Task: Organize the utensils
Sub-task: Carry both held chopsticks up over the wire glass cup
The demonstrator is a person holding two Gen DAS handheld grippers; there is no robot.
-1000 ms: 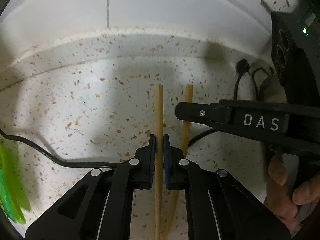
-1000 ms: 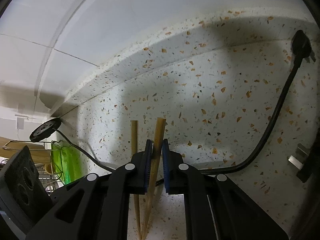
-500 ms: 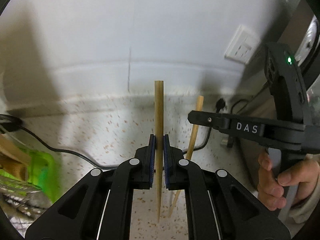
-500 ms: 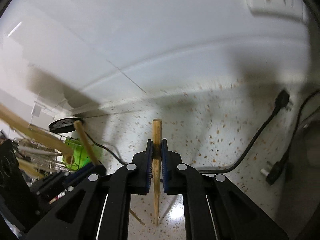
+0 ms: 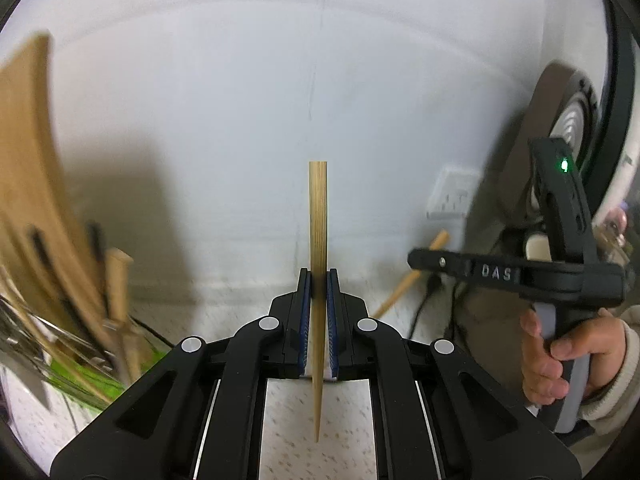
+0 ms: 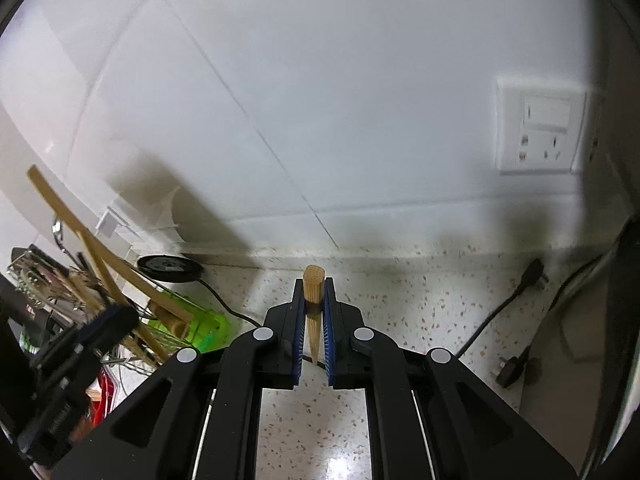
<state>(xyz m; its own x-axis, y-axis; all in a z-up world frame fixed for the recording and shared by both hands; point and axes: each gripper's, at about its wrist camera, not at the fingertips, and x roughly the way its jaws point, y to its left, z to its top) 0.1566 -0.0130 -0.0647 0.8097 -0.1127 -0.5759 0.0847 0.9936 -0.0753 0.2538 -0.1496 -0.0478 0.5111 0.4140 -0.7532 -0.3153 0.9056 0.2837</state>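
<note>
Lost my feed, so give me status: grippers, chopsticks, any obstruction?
Left gripper shut on chopstick, held upright. Right gripper shut on second chopstick. Utensil rack at left, crowded with utensils. Path looks open.

"DAS" on right gripper [image 5: 412,258] (white lettering)

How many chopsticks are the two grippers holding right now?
2. One chopstick stands upright in the left gripper; the other chopstick is clamped in the right gripper. More wooden utensils sit blurred in the rack.
</note>
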